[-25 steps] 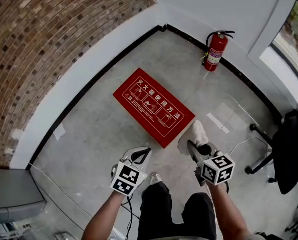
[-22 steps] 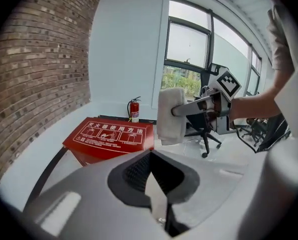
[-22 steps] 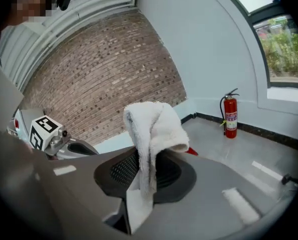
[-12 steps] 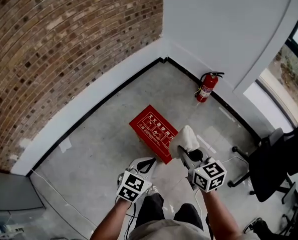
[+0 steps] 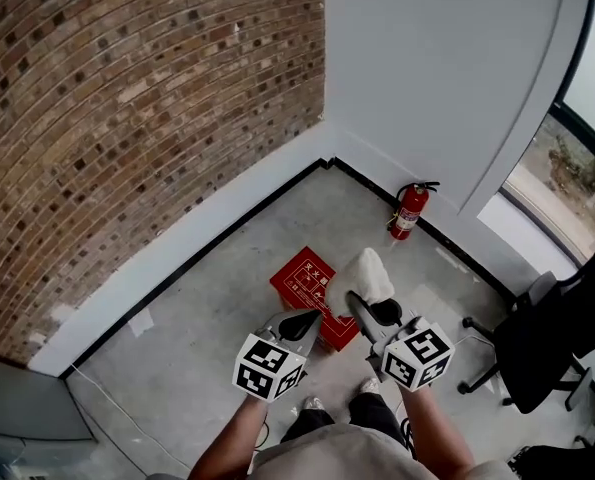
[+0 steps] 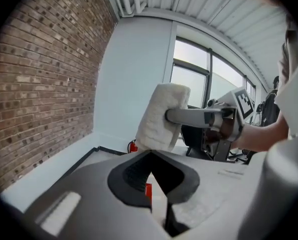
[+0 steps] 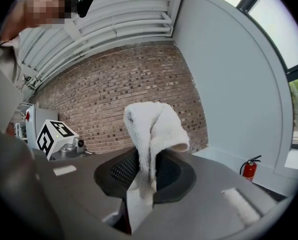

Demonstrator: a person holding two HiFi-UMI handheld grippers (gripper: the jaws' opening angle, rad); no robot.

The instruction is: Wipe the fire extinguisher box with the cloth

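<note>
Concrete floor (image 5: 217, 298), brick corner: box (image 5: 312, 286) lies below. My right gripper (image 5: 357, 303) jaws clamp cloth (image 5: 369, 273), clear of box. Left gripper (image 5: 307, 320) jaws together, empty. No wiping contact; wipe likely all left.

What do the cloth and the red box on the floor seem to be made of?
Cloth: probably white terry towelling; fuzzy nap, soft drooping folds.
Red box: smooth, hard, painted-looking lid with white print; perhaps metal or plastic, undecidable here.

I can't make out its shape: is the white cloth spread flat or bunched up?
Bunched up. The cloth stands folded over on itself, a thick lump pinched in the jaws of the right claw, with no flat spread.
</note>
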